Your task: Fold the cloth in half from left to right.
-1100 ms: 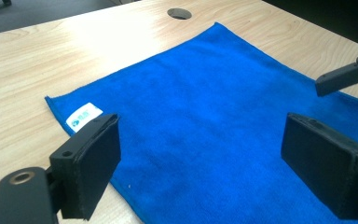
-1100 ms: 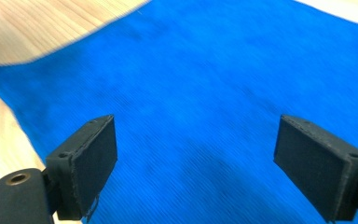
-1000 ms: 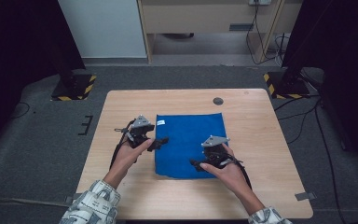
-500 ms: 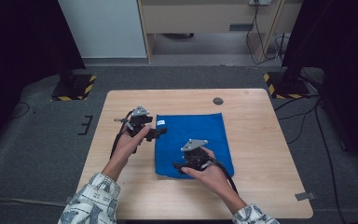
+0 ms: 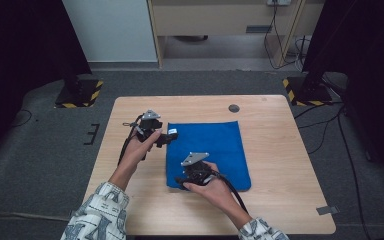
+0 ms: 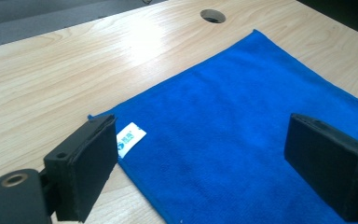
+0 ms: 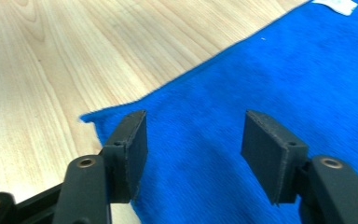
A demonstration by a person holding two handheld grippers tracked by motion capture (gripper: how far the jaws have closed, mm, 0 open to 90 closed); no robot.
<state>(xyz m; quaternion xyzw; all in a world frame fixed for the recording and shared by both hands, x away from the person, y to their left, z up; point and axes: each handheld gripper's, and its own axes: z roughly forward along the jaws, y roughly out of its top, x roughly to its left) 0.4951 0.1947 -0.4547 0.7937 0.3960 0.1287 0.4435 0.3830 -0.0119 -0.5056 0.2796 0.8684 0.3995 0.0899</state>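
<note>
A blue cloth [image 5: 210, 150] lies flat on the wooden table [image 5: 280, 150]. My left gripper [image 5: 172, 136] hovers at the cloth's far left corner. In the left gripper view its jaws [image 6: 205, 158] stand wide open over that corner, beside a small white label [image 6: 130, 138]. My right gripper [image 5: 181, 181] sits at the cloth's near left corner. In the right gripper view it [image 7: 198, 149] is open about halfway over the blue cloth [image 7: 261, 79], just inside the corner tip. Its jaws have just been closing, with only the flat cloth beneath them and nothing pinched.
A round cable hole [image 5: 234, 108] is set in the table beyond the cloth. Bare wood runs left and right of the cloth. Grey floor, black stands with yellow-striped feet [image 5: 80, 95] and loose cables surround the table.
The right hand slid left across the cloth from its right side to its near left corner, and its jaws narrowed. The left hand shifted slightly away, toward the far left corner.
</note>
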